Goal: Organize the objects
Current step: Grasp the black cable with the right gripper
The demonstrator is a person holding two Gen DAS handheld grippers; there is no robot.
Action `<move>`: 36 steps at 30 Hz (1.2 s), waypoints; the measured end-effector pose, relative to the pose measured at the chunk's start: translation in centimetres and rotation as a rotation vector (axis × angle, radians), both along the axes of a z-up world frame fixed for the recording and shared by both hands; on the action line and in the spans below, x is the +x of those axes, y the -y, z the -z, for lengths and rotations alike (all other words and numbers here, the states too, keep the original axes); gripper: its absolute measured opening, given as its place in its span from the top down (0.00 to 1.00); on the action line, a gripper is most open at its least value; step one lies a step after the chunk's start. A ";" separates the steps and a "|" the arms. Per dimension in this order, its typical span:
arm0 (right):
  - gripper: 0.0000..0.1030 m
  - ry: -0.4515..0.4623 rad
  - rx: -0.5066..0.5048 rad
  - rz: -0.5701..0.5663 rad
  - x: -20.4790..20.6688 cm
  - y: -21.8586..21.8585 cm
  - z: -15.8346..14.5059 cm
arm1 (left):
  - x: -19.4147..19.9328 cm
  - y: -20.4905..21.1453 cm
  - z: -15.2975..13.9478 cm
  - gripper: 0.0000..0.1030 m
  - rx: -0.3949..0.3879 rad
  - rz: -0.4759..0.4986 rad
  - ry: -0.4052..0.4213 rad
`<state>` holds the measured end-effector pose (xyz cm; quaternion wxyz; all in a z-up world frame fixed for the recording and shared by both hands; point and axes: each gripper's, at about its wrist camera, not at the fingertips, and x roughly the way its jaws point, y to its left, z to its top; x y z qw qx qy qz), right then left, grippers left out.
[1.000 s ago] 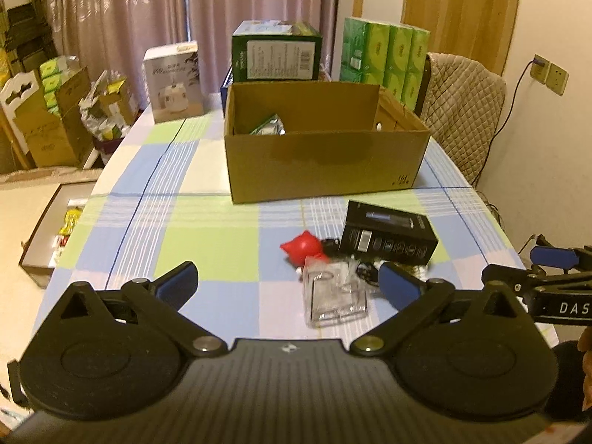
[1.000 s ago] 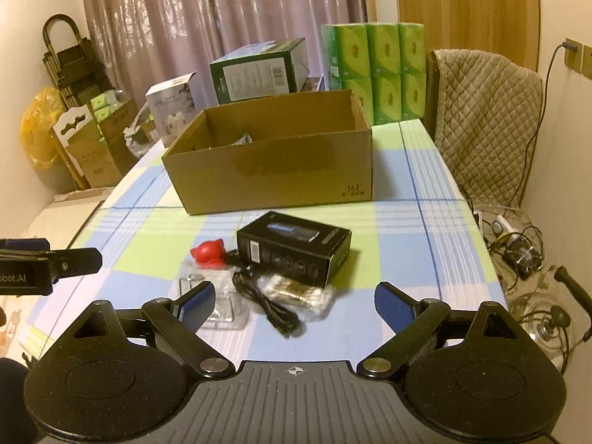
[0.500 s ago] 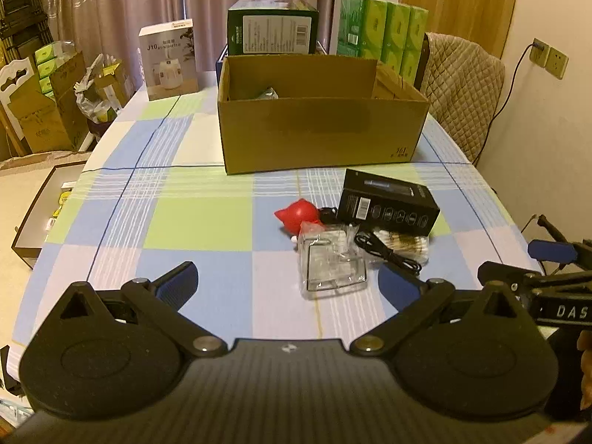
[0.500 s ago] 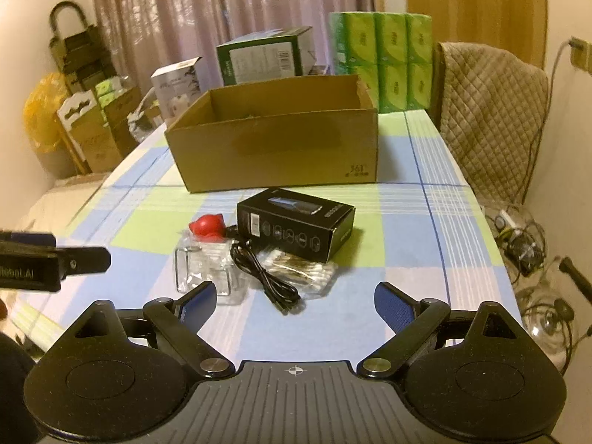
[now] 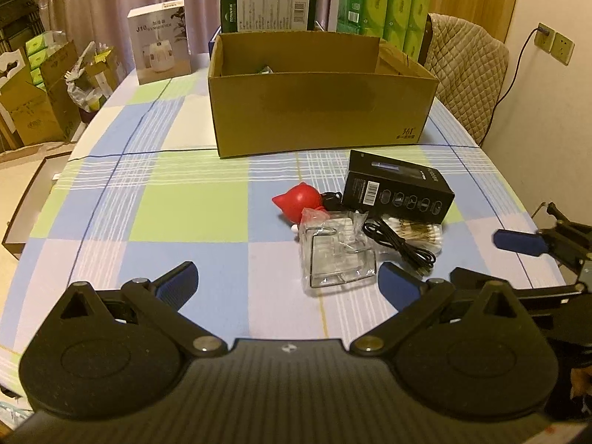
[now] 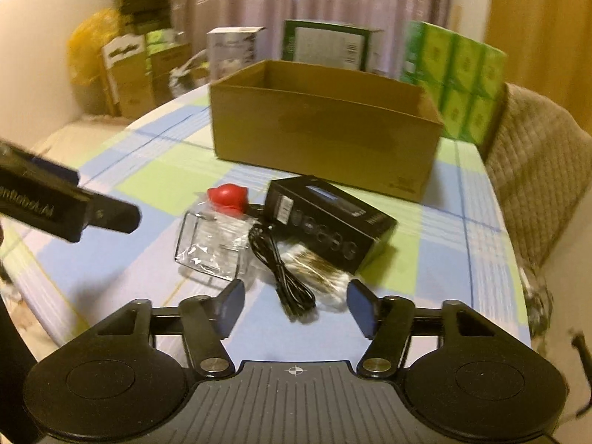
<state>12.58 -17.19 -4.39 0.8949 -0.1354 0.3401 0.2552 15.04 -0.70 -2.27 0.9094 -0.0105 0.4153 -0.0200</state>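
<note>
A small heap lies on the checked tablecloth in front of an open cardboard box [image 5: 322, 111] [image 6: 325, 140]. In it are a red rubber piece [image 5: 299, 201] [image 6: 227, 196], a black retail box [image 5: 397, 190] [image 6: 329, 218], a clear plastic case [image 5: 336, 255] [image 6: 212, 248], a coiled black cable [image 5: 399, 240] [image 6: 281, 270] and a pack of cotton swabs [image 5: 421, 231] [image 6: 314, 262]. My left gripper [image 5: 286, 281] hovers open, just short of the clear case. My right gripper [image 6: 296, 305] is open, its fingers either side of the cable's near end, which nothing grips.
Behind the cardboard box stand a green carton [image 5: 268, 7], a white humidifier box [image 5: 161, 42] and green tissue packs [image 5: 384, 11]. A padded chair [image 5: 466, 74] is at the right. Cartons and bags [image 5: 37, 88] sit on the floor to the left. The table edge curves close on both sides.
The right gripper has dropped and moved forward to the cable, and its fingers have narrowed. The left gripper has come a little closer to the heap.
</note>
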 end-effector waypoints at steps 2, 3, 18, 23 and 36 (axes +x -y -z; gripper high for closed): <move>0.50 0.009 -0.022 -0.030 0.6 -0.5 0.8 | 0.4 0.0 0.6 0.03 0.001 0.003 -0.008; 0.54 0.007 -0.029 -0.044 0.9 -0.7 1.2 | 0.7 0.0 0.9 0.04 0.001 0.005 -0.012; 0.79 0.017 -0.130 -0.176 5.2 -3.8 5.5 | 3.7 0.3 4.5 0.06 -0.021 0.034 -0.060; 0.83 0.037 -0.170 -0.209 5.4 -4.6 6.5 | 4.3 0.3 5.4 0.07 -0.028 0.038 -0.070; 0.90 -0.067 0.029 -0.006 4.8 0.2 3.8 | 4.8 2.0 6.3 0.07 -0.058 0.050 -0.055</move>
